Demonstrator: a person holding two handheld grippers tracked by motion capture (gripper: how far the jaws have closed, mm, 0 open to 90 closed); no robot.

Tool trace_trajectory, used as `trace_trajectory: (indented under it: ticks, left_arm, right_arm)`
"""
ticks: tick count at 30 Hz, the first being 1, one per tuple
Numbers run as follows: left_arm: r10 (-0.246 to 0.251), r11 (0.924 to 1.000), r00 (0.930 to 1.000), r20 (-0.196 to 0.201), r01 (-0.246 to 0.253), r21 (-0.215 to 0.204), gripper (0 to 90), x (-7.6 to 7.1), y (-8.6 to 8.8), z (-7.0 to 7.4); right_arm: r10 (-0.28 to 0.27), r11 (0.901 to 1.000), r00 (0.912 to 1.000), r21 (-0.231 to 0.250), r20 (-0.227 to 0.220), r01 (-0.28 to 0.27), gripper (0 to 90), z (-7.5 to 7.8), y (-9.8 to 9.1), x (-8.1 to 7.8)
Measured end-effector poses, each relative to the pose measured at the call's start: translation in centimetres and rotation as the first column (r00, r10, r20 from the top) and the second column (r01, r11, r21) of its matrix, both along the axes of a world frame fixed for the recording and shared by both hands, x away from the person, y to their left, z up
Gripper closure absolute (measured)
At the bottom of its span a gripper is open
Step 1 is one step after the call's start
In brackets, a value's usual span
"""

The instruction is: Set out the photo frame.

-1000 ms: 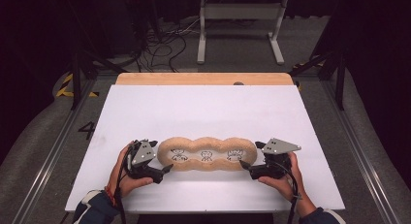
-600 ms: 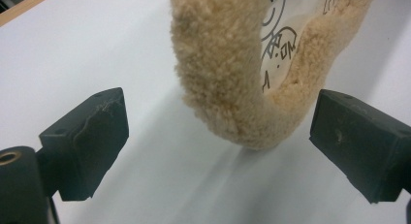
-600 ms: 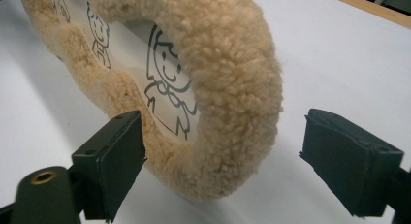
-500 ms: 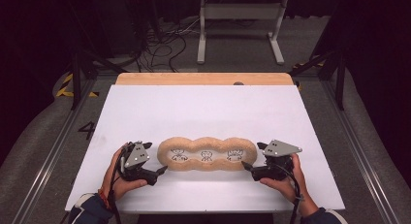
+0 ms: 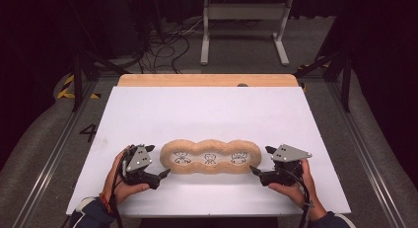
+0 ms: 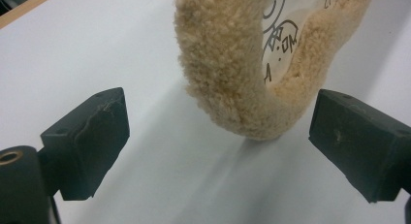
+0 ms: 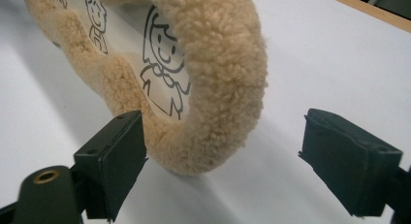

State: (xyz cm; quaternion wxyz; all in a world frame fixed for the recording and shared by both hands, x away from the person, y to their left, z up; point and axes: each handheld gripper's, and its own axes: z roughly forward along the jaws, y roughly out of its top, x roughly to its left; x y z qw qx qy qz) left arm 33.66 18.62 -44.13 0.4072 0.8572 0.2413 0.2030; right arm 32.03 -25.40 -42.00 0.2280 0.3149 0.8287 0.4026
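A long tan fleece pad [image 5: 212, 144] with three lobes lies flat on the white table [image 5: 207, 109], each lobe framing a white panel with a drawn cartoon figure. My left gripper [image 5: 157, 161] is open at its left end, a jaw on either side of the fleece rim [image 6: 223, 64] without touching it. At the right end my right gripper [image 5: 260, 160] is also open. In the right gripper view its jaws straddle the rim [image 7: 218, 64], and the left jaw sits close against the fleece. In each gripper view, that gripper [image 6: 218, 122] [image 7: 228, 136] holds nothing.
A wooden strip [image 5: 207, 80] runs along the table's far edge, with a small dark knob [image 5: 242, 84] on it. Beyond it on the floor are a white metal stand [image 5: 244, 25] and loose cables [image 5: 167, 45]. Dark frame legs stand at both sides.
Both grippers have drawn back a little from the pad's ends, outward and toward the near edge. The pad has not moved.
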Motion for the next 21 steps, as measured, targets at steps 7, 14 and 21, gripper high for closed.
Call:
trace_trajectory:
  ticks: [7,14,21]
  left_arm:
    - [0.003,1.0,0.9999,-0.011,-0.003,0.006,7.7,-0.3,0.6,-0.4]
    - [0.016,0.9998,0.9998,-0.011,-0.017,-0.005,7.7,-0.7,1.6,-0.6]
    - [0.027,0.9996,0.9996,-0.011,-0.027,-0.006,7.7,-1.2,2.6,-0.7]
  right_arm:
    - [-0.008,0.9998,1.0,-0.018,-0.003,0.008,15.6,-0.2,-0.4,-0.3]
    - [-0.029,0.9993,0.9996,-0.024,-0.003,0.029,15.5,-0.5,-1.6,-0.7]
    - [-0.045,0.9988,0.999,-0.021,-0.003,0.045,15.4,-0.7,-2.6,-1.0]
